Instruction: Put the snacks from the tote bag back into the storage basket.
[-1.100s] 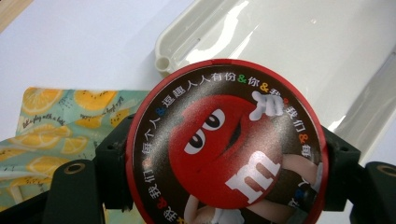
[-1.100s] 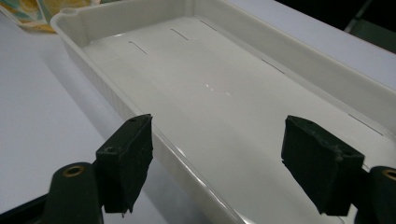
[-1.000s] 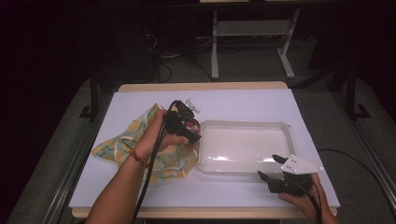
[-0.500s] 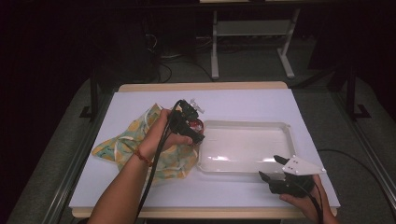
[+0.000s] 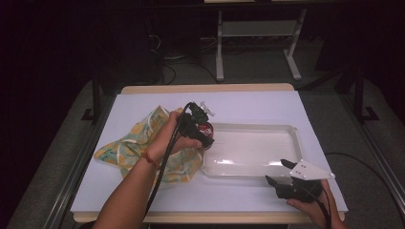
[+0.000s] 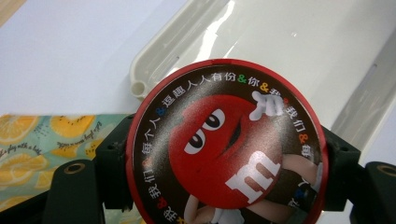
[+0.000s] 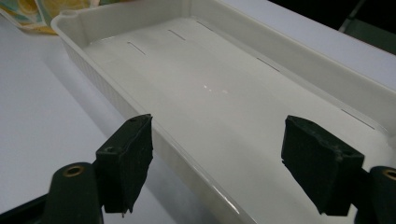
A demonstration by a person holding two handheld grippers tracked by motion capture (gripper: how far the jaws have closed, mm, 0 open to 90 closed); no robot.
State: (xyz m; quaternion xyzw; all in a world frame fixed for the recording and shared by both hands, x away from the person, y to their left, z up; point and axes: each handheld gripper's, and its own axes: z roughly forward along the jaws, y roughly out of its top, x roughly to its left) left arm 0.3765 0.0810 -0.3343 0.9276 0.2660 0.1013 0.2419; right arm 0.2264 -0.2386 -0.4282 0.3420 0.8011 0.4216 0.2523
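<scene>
My left gripper (image 5: 206, 136) is shut on a round red candy tin (image 6: 227, 156) with a red cartoon face and a ring of printed characters on its lid. In the high view the tin (image 5: 206, 128) hangs over the left end of a white plastic tray (image 5: 291, 145). The tray's corner (image 6: 140, 86) lies just beyond the tin in the left gripper view. My right gripper (image 5: 281, 171) stands open at the tray's near right edge, its jaws apart with nothing between them. In the right gripper view the tray (image 7: 154, 65) stretches away bare.
A cloth printed with lemons (image 5: 129, 148) lies crumpled on the white table cover (image 5: 258, 102) to the left of the tray, under my left forearm (image 5: 133, 191). Metal stand legs (image 5: 219, 52) and cables sit on the dark floor behind the table.
My left gripper has carried the tin a little to the right, toward the tray's left end. My right gripper has shifted slightly.
</scene>
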